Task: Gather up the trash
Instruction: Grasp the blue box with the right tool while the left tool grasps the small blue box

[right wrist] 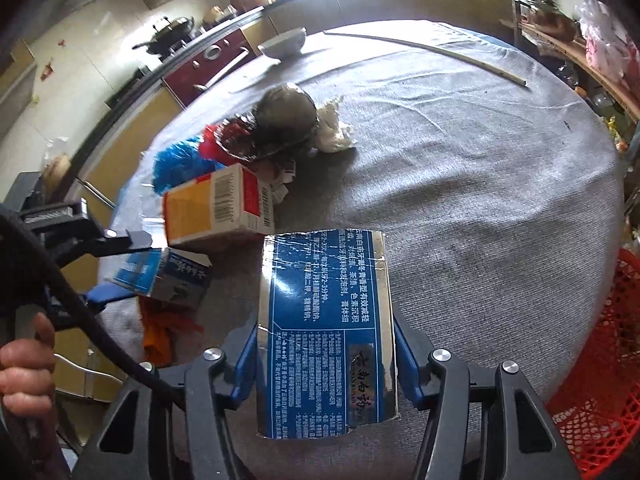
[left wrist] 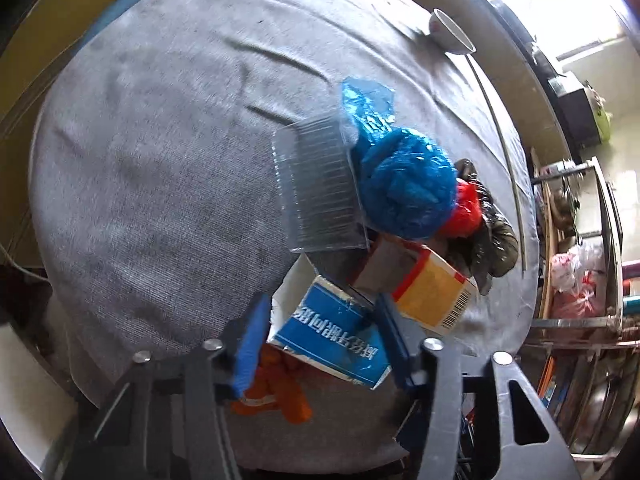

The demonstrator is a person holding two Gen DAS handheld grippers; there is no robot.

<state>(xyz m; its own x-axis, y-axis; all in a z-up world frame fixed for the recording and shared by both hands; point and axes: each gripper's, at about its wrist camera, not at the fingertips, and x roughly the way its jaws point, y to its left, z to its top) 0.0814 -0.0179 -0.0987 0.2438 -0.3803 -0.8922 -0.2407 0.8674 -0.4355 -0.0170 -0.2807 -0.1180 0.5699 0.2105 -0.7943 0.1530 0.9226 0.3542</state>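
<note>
Each tool grips a blue carton: right tool [right wrist: 325,354] a long one [right wrist: 326,332], left tool [left wrist: 323,346] a short one [left wrist: 332,340]. Most litter remains mid-bench [left wrist: 160,160]; red basket [right wrist: 600,380] lower right.

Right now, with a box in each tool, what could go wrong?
The left tool grips its small blue box right against the yellow carton, so lifting may drag that along. The right tool holds the long blue box at one end; it may tilt before reaching the red basket.

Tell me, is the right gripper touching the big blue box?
Touching. In the right wrist view, the right gripper has both blue fingers pressed against the sides of the big blue box.
</note>
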